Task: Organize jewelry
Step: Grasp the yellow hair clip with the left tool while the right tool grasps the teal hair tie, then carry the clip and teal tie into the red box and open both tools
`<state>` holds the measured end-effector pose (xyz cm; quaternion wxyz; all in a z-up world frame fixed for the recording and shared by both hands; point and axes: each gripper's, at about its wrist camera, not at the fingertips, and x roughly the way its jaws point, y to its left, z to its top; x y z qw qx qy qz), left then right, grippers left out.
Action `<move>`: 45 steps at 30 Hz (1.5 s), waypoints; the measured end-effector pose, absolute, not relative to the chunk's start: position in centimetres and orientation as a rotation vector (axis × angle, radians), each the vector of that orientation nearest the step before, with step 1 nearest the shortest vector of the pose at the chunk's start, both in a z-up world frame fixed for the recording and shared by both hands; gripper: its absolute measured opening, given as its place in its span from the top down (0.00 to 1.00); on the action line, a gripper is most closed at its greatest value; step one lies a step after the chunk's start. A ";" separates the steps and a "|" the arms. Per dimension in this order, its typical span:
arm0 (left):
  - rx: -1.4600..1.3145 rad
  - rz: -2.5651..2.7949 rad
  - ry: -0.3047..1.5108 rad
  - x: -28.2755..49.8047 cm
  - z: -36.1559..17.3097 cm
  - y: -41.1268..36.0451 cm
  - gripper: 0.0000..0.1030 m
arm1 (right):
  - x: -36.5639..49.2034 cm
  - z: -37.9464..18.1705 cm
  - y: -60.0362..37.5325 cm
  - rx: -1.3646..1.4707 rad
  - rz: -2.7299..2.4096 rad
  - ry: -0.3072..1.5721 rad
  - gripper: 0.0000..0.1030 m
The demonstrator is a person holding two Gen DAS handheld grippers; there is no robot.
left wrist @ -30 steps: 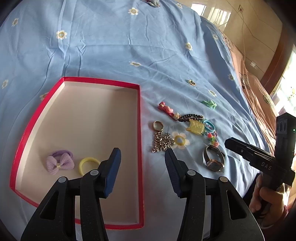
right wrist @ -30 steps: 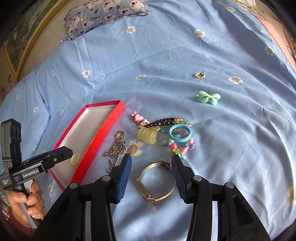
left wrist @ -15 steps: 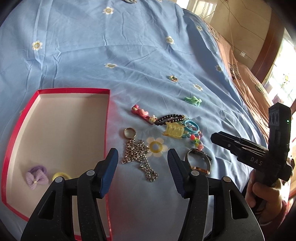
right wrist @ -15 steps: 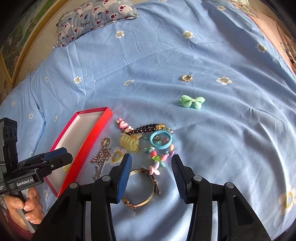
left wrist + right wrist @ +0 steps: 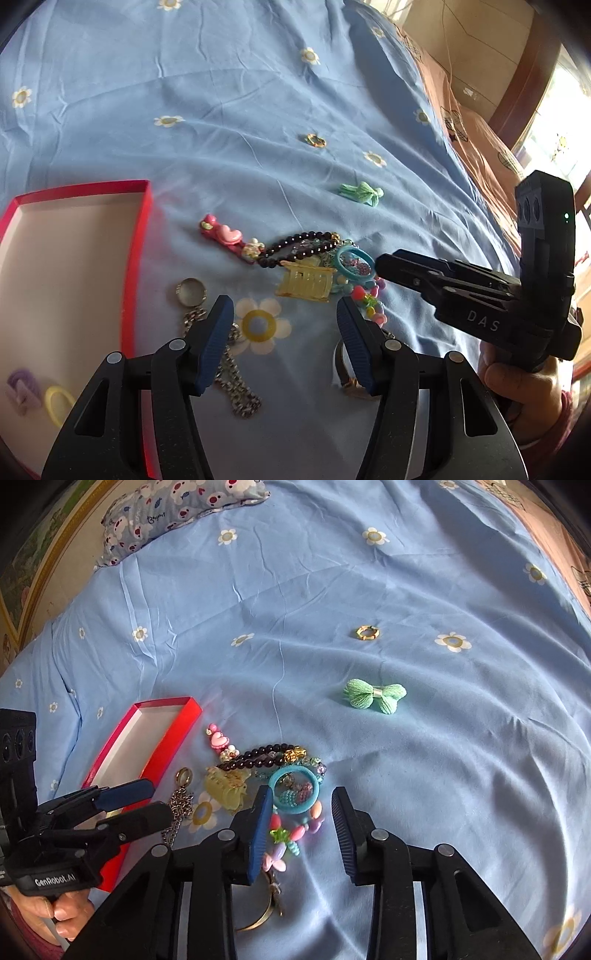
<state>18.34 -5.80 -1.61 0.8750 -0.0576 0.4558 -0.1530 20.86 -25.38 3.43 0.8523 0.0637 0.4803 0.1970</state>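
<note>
- Two grippers have been carried away from the red-rimmed shallow box (image 5: pixel 138 236) and over the jewellery heap lying on the blue flowered bedsheet (image 5: pixel 229 110) beside it; a lilac fabric bow (image 5: pixel 20 391) and a yellow hair ring (image 5: pixel 57 402) are already seen inside the box, so a next pick is judged to be in hand.
- The left gripper (image 5: pixel 284 314) has just been opened a little further; its jaws stand moderately wide with nothing pressed between them, over the silver chain with a ring (image 5: pixel 221 362), just beside the box.
- The right gripper (image 5: pixel 301 812) has just been narrowed; its jaws are still apart, and the string of coloured plastic beads (image 5: pixel 291 834) lies between them, not yet pinched. It is further from the box than the chain.
- A yellow translucent hair claw (image 5: pixel 227 788), a dark beaded bracelet (image 5: pixel 258 758), a teal plastic ring (image 5: pixel 293 788) and a pink heart clip (image 5: pixel 221 234) are crowded together just past the box's corner, so neighbours may be dragged along.
- A gold-toned watch (image 5: pixel 269 908) is partly hidden beneath the right gripper.
- A green fabric bow (image 5: pixel 375 696) and a small gold ring (image 5: pixel 367 632) lie well apart from the box, unobstructed.
</note>
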 end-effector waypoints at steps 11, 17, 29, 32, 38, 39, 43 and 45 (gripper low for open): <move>-0.136 -0.338 0.996 21.0 -3.9 -7.5 0.45 | 22.4 1.0 -25.6 0.169 0.425 1.078 0.82; -0.121 -0.353 0.994 21.4 -4.3 -8.3 0.62 | 22.0 1.3 -25.6 0.164 0.427 1.061 0.88; -0.130 -0.348 0.934 17.5 -1.9 -5.4 0.63 | 20.0 3.4 -25.1 0.185 0.455 1.020 0.98; -0.149 -0.335 0.919 16.3 -1.3 -4.1 0.63 | 19.4 4.1 -24.4 0.178 0.474 1.011 0.98; -0.198 -0.294 0.887 14.2 -0.2 -1.1 0.63 | 18.2 5.0 -23.1 0.156 0.497 0.990 0.98; -0.205 -0.286 0.881 13.8 0.0 -0.6 0.63 | 18.1 5.1 -23.1 0.161 0.502 0.991 0.98; -0.222 -0.258 0.862 12.8 0.5 1.1 0.63 | 17.6 5.7 -22.4 0.163 0.518 0.982 0.98; -0.229 -0.242 0.856 12.3 0.6 2.0 0.63 | 17.4 6.1 -21.8 0.163 0.533 0.977 0.98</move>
